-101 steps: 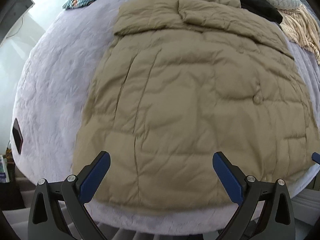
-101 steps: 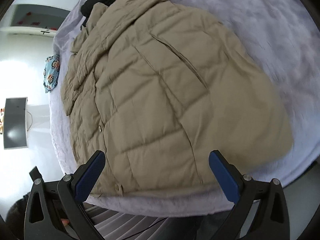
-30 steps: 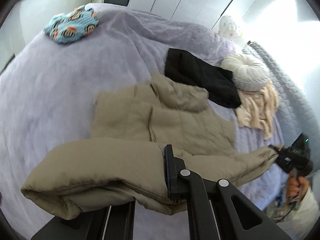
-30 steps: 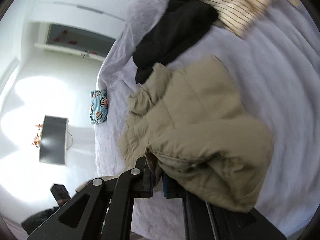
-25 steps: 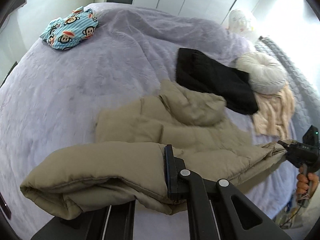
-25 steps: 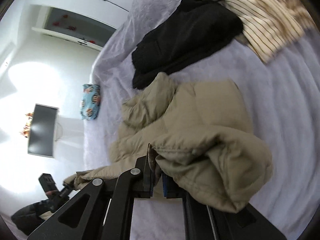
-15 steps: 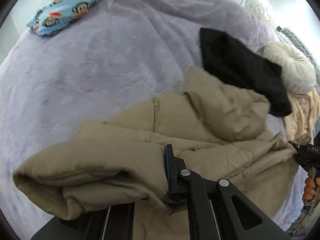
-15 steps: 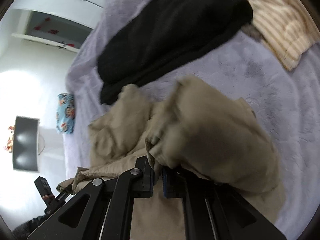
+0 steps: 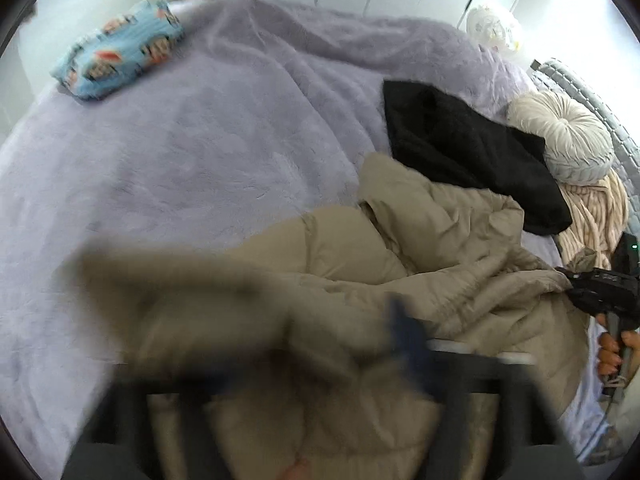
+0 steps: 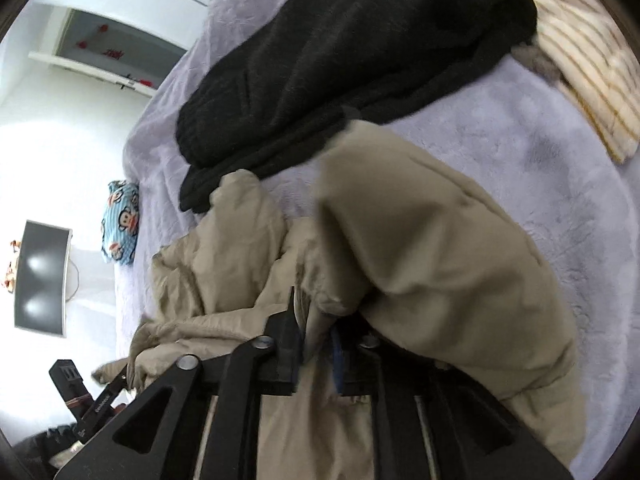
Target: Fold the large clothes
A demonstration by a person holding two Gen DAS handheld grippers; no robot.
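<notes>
Khaki quilted puffer jacket (image 9: 420, 240) is being folded hem-to-collar on the lilac plush bed (image 9: 200, 140); right gripper (image 10: 316, 340) fingers grasp its hem, left gripper (image 9: 320, 364) is blurred, its state cannot be told; release and smoothing are called for next.

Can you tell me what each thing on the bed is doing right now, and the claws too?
Tan puffy quilted jacket: bunched, hem end doubled over the rest.
Right claw: fabric between its fingers, small gap showing; grip unclear.
Left claw: blurred, open or shut unclear.
Black knit garment: crumpled beside the jacket.
Blue monkey-print cloth: folded, lying apart.
Round cream pleated cushion: resting on the bed.
Lavender fuzzy blanket: spread out.
</notes>
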